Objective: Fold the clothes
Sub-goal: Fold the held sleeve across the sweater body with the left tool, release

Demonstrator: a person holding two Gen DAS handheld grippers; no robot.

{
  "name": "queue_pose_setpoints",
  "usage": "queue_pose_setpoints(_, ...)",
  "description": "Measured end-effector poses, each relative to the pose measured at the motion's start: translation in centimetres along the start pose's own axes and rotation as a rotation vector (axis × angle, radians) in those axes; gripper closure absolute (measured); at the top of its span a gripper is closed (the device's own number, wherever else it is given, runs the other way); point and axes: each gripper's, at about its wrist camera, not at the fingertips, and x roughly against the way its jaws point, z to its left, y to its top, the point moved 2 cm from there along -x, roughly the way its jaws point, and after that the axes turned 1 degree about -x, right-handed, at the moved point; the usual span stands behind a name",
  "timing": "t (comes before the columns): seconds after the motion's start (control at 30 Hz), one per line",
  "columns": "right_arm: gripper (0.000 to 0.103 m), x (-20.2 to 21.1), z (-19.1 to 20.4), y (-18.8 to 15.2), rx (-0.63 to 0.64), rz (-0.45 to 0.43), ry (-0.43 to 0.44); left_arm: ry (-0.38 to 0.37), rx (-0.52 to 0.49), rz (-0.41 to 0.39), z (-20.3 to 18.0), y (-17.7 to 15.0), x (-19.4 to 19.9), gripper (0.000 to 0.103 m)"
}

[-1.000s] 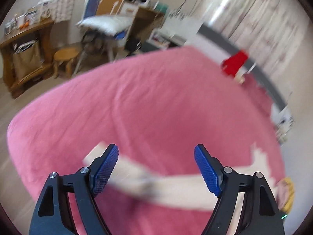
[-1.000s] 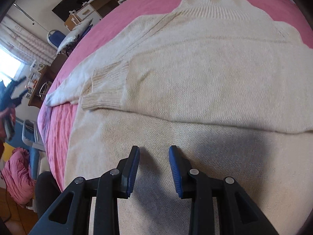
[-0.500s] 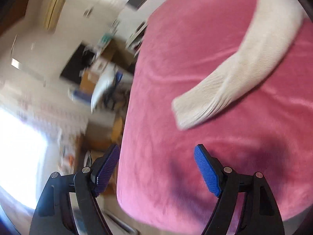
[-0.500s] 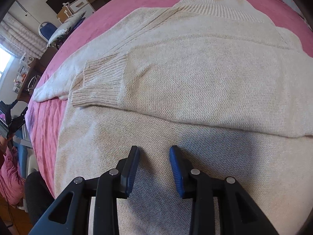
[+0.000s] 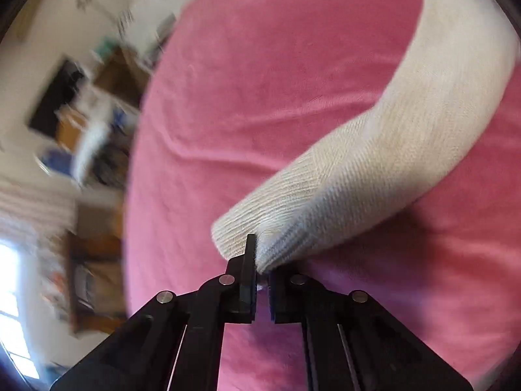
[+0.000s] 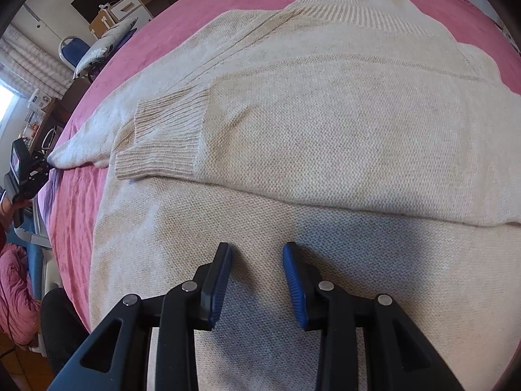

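Left wrist view shows the left gripper (image 5: pixel 260 273) pinched tight on the ribbed cuff (image 5: pixel 257 238) of a cream sweater sleeve (image 5: pixel 384 150). The sleeve stretches away from the jaws across a pink bedspread (image 5: pixel 260 81) toward the upper right, curving as it goes. The room beyond the bed edge is blurred; only dark furniture shapes and a bright window can be made out.

In the right wrist view, the cream sweater (image 6: pixel 325 123) lies flat on the pink bedspread (image 6: pixel 71 202), its ribbed collar (image 6: pixel 351 9) at the far end. One sleeve is folded across the body of the sweater, its ribbed cuff (image 6: pixel 166 137) resting near the sweater's left edge. The other sleeve runs out past that edge to the left gripper (image 6: pixel 49 163), which appears small at the bedspread's side, clamped on the sleeve tip and held by a person's hand (image 6: pixel 8 205). The right gripper (image 6: pixel 257 280) sits low over the near part of the sweater, its blue-padded jaws spread apart with nothing between them but knit fabric below.
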Motion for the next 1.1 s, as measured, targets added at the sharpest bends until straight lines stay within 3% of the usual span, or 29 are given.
queue_pose_setpoints(0.07,0.069,-0.1,-0.2,0.1,-0.01,0.002,0.01,-0.143,0.062,0.065,0.5,0.0,0.8,0.098)
queue_pose_setpoints(0.2,0.069,0.0,-0.8,0.0,-0.041,-0.004,0.05,-0.428,0.225,0.058,2.7,0.3,5.0,0.098)
queue_pose_setpoints(0.4,0.069,0.7,-2.5,-0.2,-0.113,-0.003,0.123,-0.728,0.233,0.066,2.7,1.3,13.3,0.098)
queue_pose_setpoints(0.47,0.069,1.2,-3.1,-0.2,-0.129,-0.002,0.139,-0.816,0.214,0.077,1.8,2.3,15.6,0.098)
queue_pose_setpoints(0.53,0.069,1.8,-3.5,-0.8,-0.134,0.0,0.158,-0.913,0.197,0.086,-1.7,3.3,19.6,0.097)
queue_pose_setpoints(0.63,0.069,2.9,-4.2,-2.2,-0.135,0.006,0.219,-0.979,0.14,0.1,-4.5,6.0,22.8,0.097)
queue_pose_setpoints(0.7,0.069,3.5,-4.1,-3.0,-0.128,0.004,0.245,-1.065,0.132,0.071,-6.6,8.5,25.5,0.097)
queue_pose_setpoints(0.9,0.069,5.1,-6.9,-3.9,-0.18,-0.016,0.284,-1.221,0.167,-0.074,-14.3,18.7,31.4,0.097)
queue_pose_setpoints(1.0,0.069,5.6,-8.4,-4.9,-0.228,-0.032,0.3,-1.269,0.111,-0.136,-20.4,24.7,33.7,0.097)
queue_pose_setpoints(1.07,0.069,6.2,-9.8,-5.5,-0.263,-0.046,0.305,-1.237,0.099,-0.13,-25.1,27.5,32.9,0.091)
queue_pose_setpoints(1.1,0.069,6.5,-10.7,-5.9,-0.282,-0.055,0.305,-1.214,0.119,-0.112,-27.2,28.4,31.7,0.074)
